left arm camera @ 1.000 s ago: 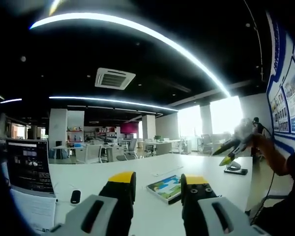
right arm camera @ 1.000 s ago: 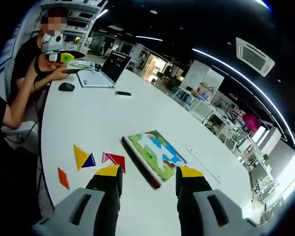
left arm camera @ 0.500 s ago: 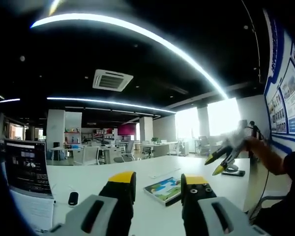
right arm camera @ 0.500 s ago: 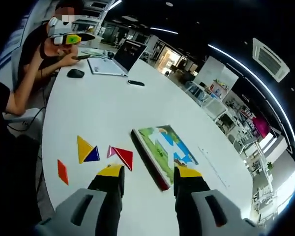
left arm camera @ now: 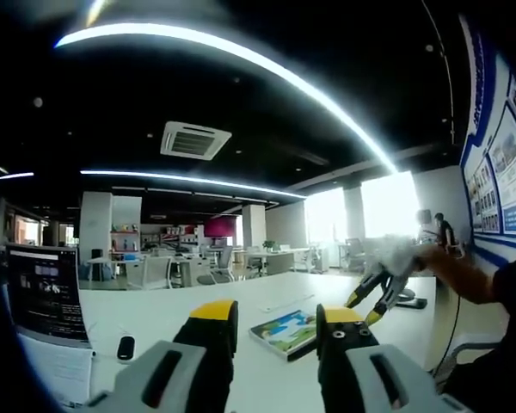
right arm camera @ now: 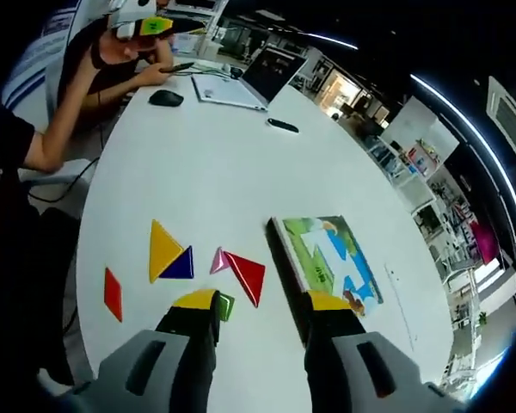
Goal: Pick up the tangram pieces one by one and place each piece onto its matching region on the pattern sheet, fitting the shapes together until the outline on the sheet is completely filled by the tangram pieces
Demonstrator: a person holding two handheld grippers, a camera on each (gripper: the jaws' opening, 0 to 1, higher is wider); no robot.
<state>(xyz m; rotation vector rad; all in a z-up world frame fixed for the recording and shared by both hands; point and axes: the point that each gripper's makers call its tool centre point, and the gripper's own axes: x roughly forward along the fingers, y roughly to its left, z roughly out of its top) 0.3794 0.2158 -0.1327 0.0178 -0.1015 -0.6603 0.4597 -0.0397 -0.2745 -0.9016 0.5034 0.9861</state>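
The right gripper (right arm camera: pixel 251 303) is held above the white table (right arm camera: pixel 189 189), jaws parted and empty, over a red triangle (right arm camera: pixel 248 275) and a green piece (right arm camera: pixel 226 305) — flat, thin, glossy tiles lying near the table's edge. The pattern sheet (right arm camera: pixel 331 265), a printed board with a dark rim, lies just beside them. A square descent onto one tile's edges is advised. The left gripper (left arm camera: pixel 275 320) — likewise parted, empty — is seen before the sheet.
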